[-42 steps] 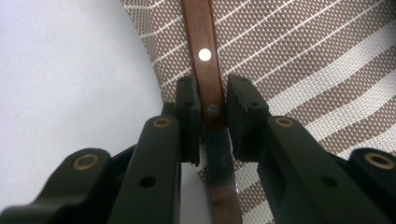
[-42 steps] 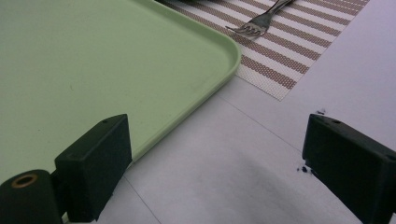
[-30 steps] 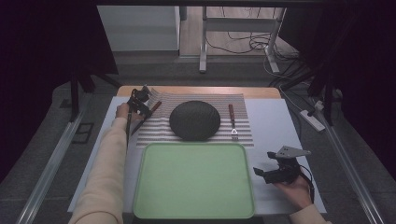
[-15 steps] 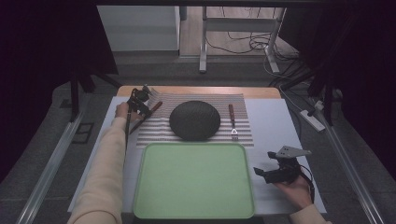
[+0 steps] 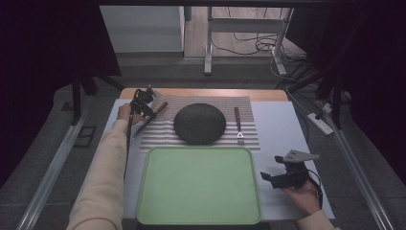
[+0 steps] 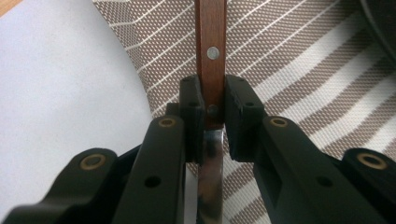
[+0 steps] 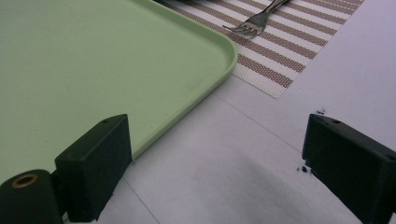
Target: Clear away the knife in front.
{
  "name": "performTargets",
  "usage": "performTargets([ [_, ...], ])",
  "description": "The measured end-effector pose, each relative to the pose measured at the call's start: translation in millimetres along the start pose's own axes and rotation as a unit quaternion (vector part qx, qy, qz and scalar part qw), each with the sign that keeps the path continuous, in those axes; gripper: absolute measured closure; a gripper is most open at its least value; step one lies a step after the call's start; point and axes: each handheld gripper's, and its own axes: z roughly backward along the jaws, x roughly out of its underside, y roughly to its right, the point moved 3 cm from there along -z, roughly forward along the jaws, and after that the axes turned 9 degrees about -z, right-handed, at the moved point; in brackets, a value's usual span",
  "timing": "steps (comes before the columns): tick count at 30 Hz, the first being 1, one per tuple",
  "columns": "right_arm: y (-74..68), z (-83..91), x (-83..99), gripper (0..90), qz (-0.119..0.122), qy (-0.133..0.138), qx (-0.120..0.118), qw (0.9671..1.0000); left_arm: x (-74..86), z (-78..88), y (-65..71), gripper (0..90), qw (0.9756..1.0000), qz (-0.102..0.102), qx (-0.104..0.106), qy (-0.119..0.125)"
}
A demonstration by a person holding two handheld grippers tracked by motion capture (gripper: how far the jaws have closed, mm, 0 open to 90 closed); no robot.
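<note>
On the table (image 5: 282, 124), the left gripper (image 5: 143, 103) meets a wooden-handled knife (image 5: 149, 119) on the striped mat (image 5: 158, 136), beside a dark bowl (image 5: 199, 123), above a green tray (image 5: 198, 184).

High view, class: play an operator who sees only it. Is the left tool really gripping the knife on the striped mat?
Observer: Yes. The left tool is clamped on the knife right where its wooden handle meets the blade.
Operator: And the right tool?
Observer: The right tool is wide open with nothing between its jaws, over the bare table beside a corner of the green tray.
</note>
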Motion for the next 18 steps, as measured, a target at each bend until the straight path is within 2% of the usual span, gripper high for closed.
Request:
performTargets([
  [7, -0.6, -0.3, 0.0, 8.1, 0.0, 0.001, 0.0, 1.0, 2.3, 1.9, 0.5, 77.8, 1.0, 0.003, 0.003, 0.005],
  [12, -0.3, -0.3, 0.1, 8.1, 0.0, 0.0, 0.001, 1.0, 2.9, -10.7, 0.2, 77.8, 0.9997, 0.003, 0.013, -0.023],
  [15, -0.2, -0.2, 0.1, 8.1, 0.0, 0.0, 0.001, 1.0, 2.5, -11.4, -1.0, 77.7, 0.9997, 0.004, 0.014, -0.022],
  [16, 0.0, -0.5, 0.3, 8.1, 0.0, 0.0, 0.0, 1.0, 2.3, -12.5, -1.6, 75.9, 0.9995, 0.002, 0.014, -0.027],
  [18, 0.2, -0.7, 0.4, 8.1, -0.001, -0.001, 0.001, 1.0, 2.3, -14.1, -1.7, 66.4, 0.9993, -0.001, 0.015, -0.033],
])
